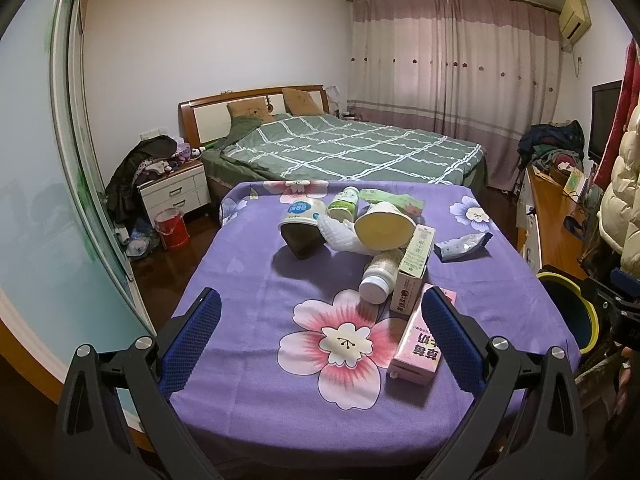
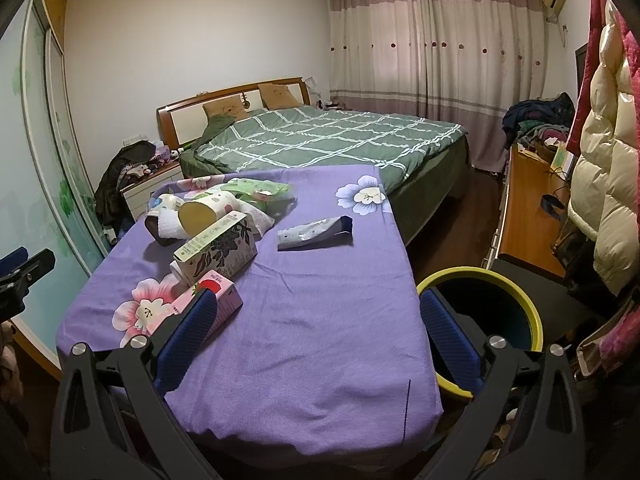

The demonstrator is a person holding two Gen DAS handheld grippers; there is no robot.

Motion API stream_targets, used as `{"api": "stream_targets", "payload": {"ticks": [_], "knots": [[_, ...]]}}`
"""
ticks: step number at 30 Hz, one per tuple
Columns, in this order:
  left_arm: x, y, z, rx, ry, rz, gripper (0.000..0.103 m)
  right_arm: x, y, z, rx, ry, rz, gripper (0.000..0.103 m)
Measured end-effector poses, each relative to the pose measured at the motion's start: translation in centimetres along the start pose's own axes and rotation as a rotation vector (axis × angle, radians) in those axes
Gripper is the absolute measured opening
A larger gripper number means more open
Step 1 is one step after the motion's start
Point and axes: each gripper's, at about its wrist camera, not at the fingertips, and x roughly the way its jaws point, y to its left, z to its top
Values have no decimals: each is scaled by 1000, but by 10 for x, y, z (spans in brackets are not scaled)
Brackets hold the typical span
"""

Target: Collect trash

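Trash lies on a table under a purple flowered cloth (image 1: 248, 312): a pink carton (image 1: 420, 344), a tall patterned box (image 1: 412, 268), a white-capped bottle (image 1: 378, 276), two paper cups (image 1: 302, 216) (image 1: 386, 226), a green bottle (image 1: 344, 202), a crumpled white towel (image 1: 344, 234) and a blue-white wrapper (image 1: 462, 246). A yellow-rimmed bin (image 2: 486, 304) stands right of the table. My left gripper (image 1: 322, 336) is open and empty above the near table, its right finger beside the pink carton. My right gripper (image 2: 318, 334) is open and empty over the table's near right edge; the carton (image 2: 212, 304) and wrapper (image 2: 316, 232) show there.
A bed with a green checked cover (image 1: 344, 148) stands behind the table. A nightstand piled with clothes (image 1: 172, 188) and a red bucket (image 1: 172, 228) are at the left. A wooden desk (image 2: 528, 208) and hanging coats (image 2: 600, 160) line the right.
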Motion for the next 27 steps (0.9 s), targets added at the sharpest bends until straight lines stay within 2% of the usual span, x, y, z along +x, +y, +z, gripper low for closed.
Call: {"api": "stream_targets", "payload": {"ticks": [27], "knots": [[3, -3, -3, 1, 7, -1, 99, 5, 2, -1, 0, 10, 0, 97]]}}
